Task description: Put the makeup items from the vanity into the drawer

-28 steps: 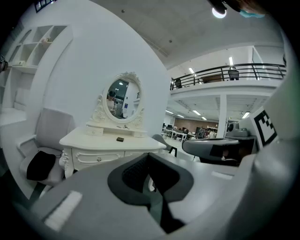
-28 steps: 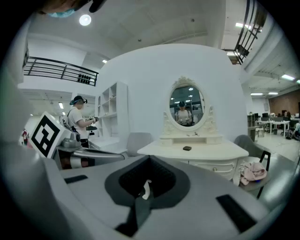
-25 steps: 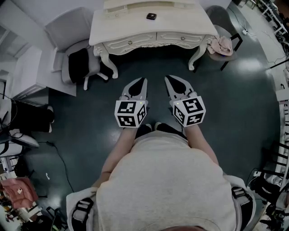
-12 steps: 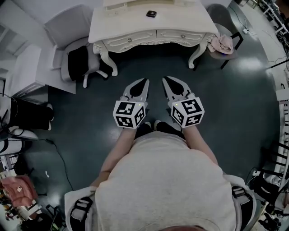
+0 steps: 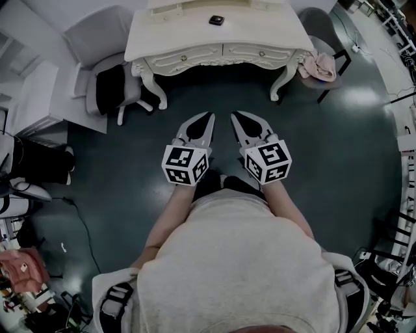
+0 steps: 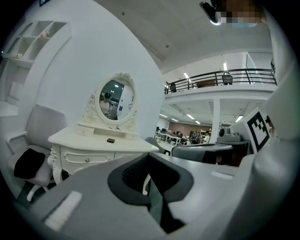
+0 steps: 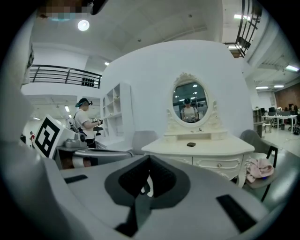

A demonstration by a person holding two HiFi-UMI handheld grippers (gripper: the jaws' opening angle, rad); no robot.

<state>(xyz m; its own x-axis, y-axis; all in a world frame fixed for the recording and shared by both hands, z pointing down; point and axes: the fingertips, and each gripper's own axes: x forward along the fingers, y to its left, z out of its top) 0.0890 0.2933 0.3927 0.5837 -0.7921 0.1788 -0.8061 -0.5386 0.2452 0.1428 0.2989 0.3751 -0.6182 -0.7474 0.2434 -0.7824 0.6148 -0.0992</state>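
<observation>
Facing the vanity (image 5: pixel 175 32); left gripper (image 5: pixel 208 116) and right gripper (image 5: pixel 234 116) pinched closed, empty; dark compact (image 5: pixel 217 20) straight ahead, top centre, well apart.

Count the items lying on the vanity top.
1: a small dark item near the middle of the vanity top. Others near the mirror may be hidden.

We hold our left gripper (image 5: pixel 200 124) and right gripper (image 5: pixel 242 123) side by side, forward, jaws closed, empty.
</observation>
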